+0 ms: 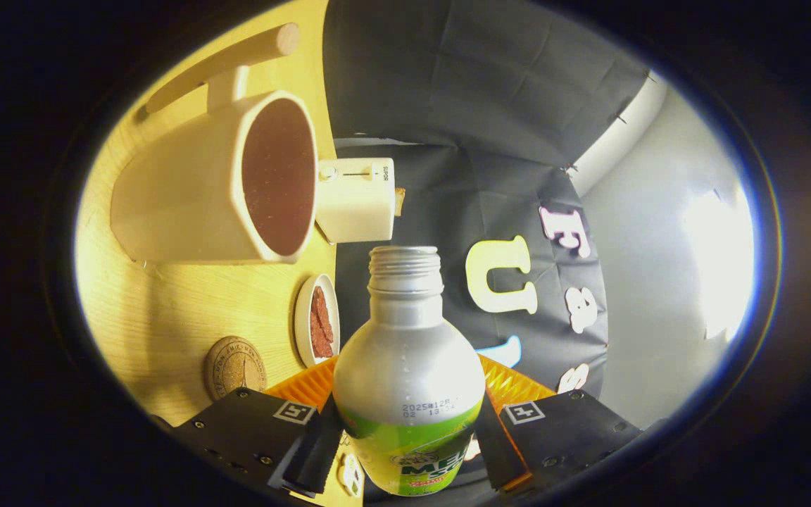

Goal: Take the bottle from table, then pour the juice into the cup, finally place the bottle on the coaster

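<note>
1. Pale wooden desk (166, 310) and the booth's dark cloth wall appear rolled sideways, so the tool is judged to be tipped over for the pour.
2. Gripper (409, 443): both black fingers (314, 447) press the flanks of the bottle (409, 366), clenched on its green-labelled lower body.
3. Bottle: silver shoulder and threaded neck rise straight ahead of the fingers; the cap is off and the mouth (405, 255) points toward the far edge of the desk.
4. Cup (215, 190): a cream faceted mug with a long handle, beyond the fingers and well in from the desk's edge; dark liquid already shows inside. The bottle's mouth sits beside its rim, not over it.
5. Coaster (234, 367): a round cork disc lying bare on the desk, close to the fingers.
6. Bystanders: a small dish (317, 320) of reddish pieces and a cream box (356, 199) stand near the desk's far edge, behind the cup.
7. Technique (judgement): bring the mouth over the rim before tilting further, tilt slowly, keep the grip firm, then right the bottle before carrying it to the coaster.
</note>
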`<action>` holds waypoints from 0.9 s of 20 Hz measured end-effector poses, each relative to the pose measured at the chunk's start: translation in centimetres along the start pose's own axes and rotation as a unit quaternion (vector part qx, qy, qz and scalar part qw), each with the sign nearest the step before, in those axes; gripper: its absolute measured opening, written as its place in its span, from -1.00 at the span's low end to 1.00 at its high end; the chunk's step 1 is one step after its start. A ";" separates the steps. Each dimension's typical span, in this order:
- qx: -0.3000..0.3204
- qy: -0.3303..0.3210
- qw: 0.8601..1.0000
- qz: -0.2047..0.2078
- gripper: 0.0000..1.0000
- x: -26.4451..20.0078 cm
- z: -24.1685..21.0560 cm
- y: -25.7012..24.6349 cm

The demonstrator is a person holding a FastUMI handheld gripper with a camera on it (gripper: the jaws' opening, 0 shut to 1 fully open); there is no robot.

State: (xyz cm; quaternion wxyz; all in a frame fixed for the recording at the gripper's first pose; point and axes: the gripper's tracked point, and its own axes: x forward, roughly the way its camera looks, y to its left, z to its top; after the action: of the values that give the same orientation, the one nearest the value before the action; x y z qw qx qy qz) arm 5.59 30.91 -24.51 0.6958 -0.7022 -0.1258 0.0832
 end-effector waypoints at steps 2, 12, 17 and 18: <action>-0.013 -0.004 1.000 -0.003 0.63 0.0 0.3 -0.2; -0.059 -0.018 0.998 -0.010 0.63 0.5 0.6 -0.5; -0.084 -0.022 0.996 -0.007 0.64 0.5 0.8 -0.5; -0.087 -0.020 0.996 -0.005 0.63 0.4 0.8 -0.5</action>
State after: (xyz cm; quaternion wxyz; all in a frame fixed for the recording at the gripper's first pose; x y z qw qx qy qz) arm 5.74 31.76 -24.03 0.6296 -0.7577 -0.1504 0.0826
